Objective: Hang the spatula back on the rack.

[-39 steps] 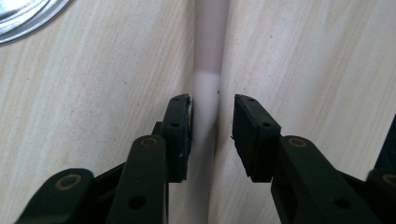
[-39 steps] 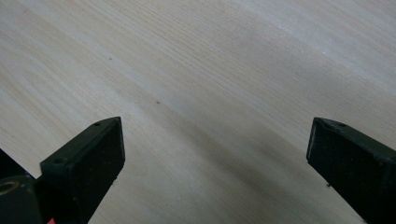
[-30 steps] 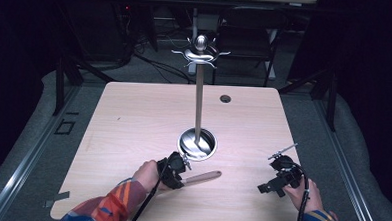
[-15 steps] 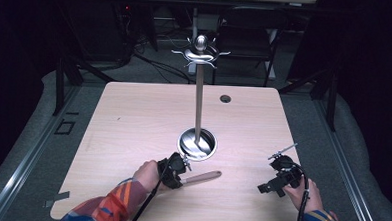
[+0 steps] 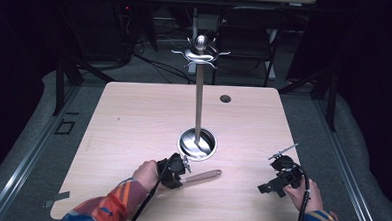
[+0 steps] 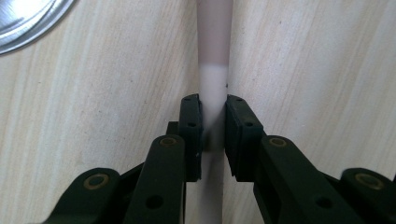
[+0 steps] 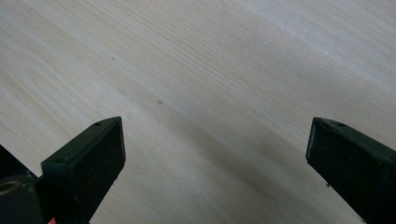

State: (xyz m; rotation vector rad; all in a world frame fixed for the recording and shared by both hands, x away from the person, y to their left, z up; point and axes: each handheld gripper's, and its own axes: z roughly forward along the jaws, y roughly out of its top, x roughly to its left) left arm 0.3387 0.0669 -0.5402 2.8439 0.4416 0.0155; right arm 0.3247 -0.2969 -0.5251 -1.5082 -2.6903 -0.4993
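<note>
A long utensil handle (image 5: 203,176), pinkish brown toward its far end, lies flat on the wooden table (image 5: 133,123) just in front of the stand. My left gripper (image 5: 180,176) is shut on its near end. In the left gripper view both pads (image 6: 191,121) press the pale handle (image 6: 214,46) from either side. My right gripper (image 5: 270,173) hovers low over the table's front right, and its jaws stand wide apart over bare wood (image 7: 215,135) with nothing between them.
A metal stand rises mid-table: a round shiny base (image 5: 197,143), a tall pole (image 5: 199,100) and curved hooks at the top (image 5: 200,53). The base's rim (image 6: 28,18) lies close to the held handle. A small dark hole (image 5: 225,98) marks the far table edge.
</note>
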